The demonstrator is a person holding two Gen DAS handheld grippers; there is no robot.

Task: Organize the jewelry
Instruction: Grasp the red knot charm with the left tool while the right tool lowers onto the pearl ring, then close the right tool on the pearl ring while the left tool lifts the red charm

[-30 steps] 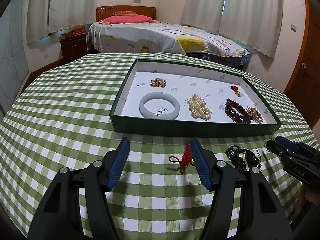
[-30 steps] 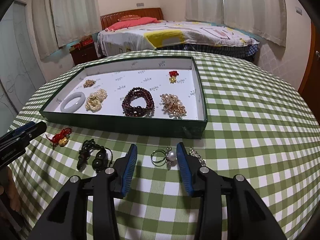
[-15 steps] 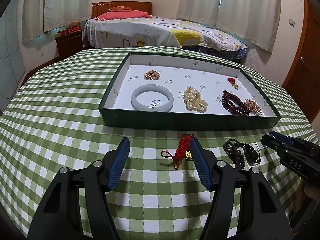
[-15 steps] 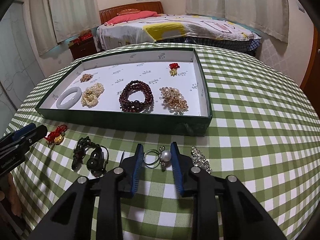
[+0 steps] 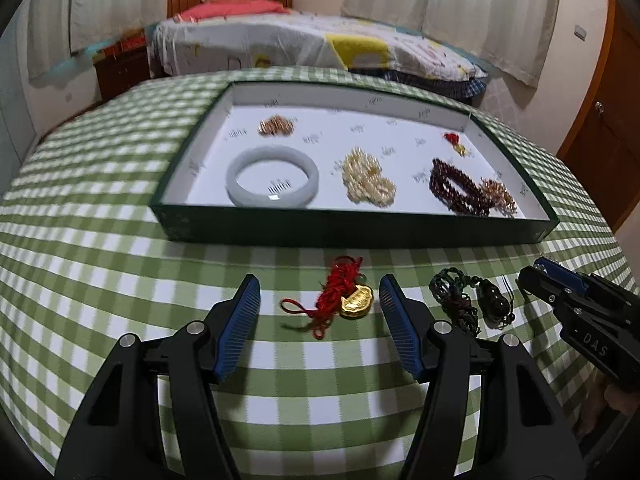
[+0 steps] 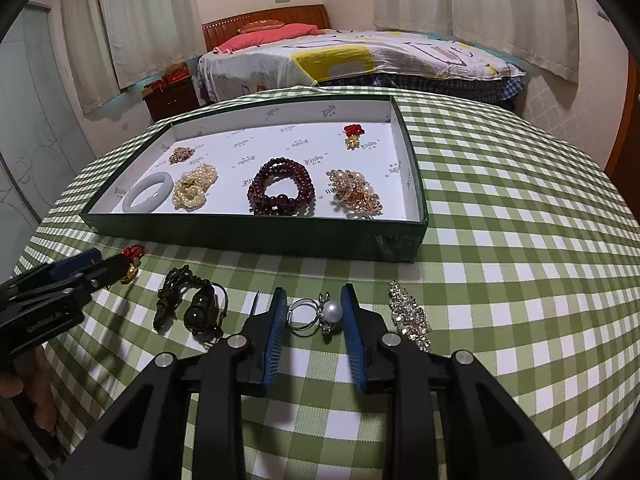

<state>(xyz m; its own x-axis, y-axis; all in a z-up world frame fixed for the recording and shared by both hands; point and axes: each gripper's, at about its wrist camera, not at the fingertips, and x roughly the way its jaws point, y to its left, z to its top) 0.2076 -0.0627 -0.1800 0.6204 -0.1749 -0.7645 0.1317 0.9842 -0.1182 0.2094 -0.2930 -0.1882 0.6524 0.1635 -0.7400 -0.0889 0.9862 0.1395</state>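
A green tray [image 5: 360,232] [image 6: 256,236] with a white floor holds a jade bangle [image 5: 272,176], pearl beads [image 5: 366,178], dark red beads [image 6: 280,186] and other pieces. On the cloth in front lie a red cord with a gold charm [image 5: 344,296], a dark cord pendant [image 5: 468,300] [image 6: 188,304], a pearl ring [image 6: 320,314] and a crystal brooch [image 6: 408,316]. My left gripper [image 5: 320,300] is open, its jaws on either side of the red cord charm. My right gripper [image 6: 314,314] is partly closed around the pearl ring, pads close beside it.
The round table has a green checked cloth [image 6: 500,240]. A bed [image 6: 360,60] and a nightstand [image 6: 172,96] stand behind it. A wooden door [image 5: 600,128] is at the right.
My left gripper moved forward so the red cord charm lies between its jaws. My right gripper narrowed around the pearl ring and moved closer to it.
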